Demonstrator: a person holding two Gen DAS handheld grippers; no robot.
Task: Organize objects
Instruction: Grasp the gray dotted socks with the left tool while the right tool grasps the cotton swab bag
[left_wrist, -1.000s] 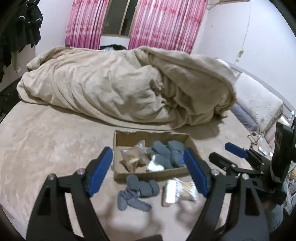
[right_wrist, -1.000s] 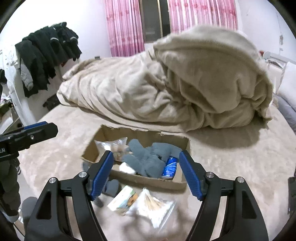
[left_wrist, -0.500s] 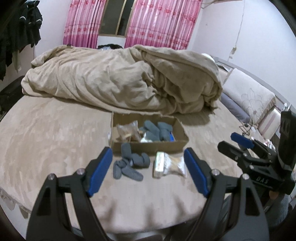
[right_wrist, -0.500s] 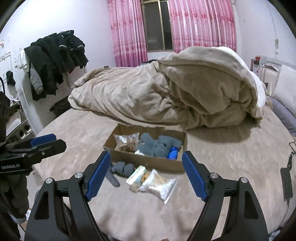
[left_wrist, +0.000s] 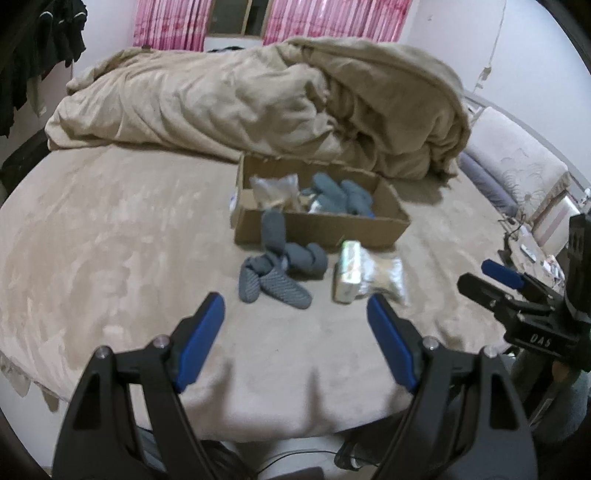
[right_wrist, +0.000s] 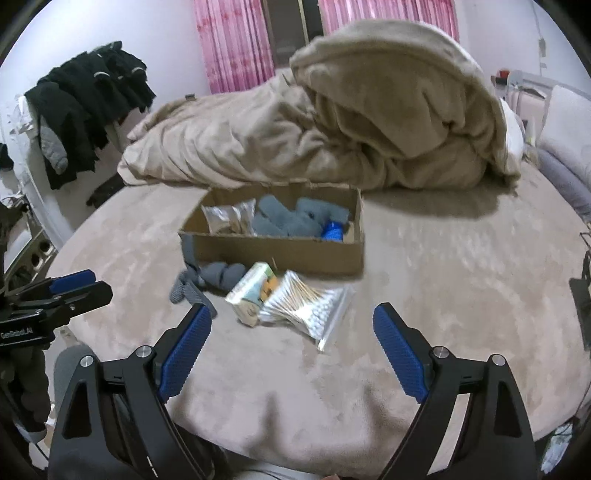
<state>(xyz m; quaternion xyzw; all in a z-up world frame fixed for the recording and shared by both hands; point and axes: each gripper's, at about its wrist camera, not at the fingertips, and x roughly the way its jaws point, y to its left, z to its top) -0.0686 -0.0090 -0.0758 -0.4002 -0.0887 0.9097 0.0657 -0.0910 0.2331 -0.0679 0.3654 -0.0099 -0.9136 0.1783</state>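
Right wrist view shows the cardboard box (right_wrist: 280, 254) on the bed, already holding socks and packets. Just in front lie the grey socks (left_wrist: 280, 269), soft and light, best pinched at the bundled middle. Beside them, the small packet (right_wrist: 255, 291) looks stiff; the cotton swab bag (right_wrist: 310, 314) seems slippery. Left gripper (left_wrist: 295, 332) and right gripper (right_wrist: 291, 343) both hang spread wide, holding nothing.
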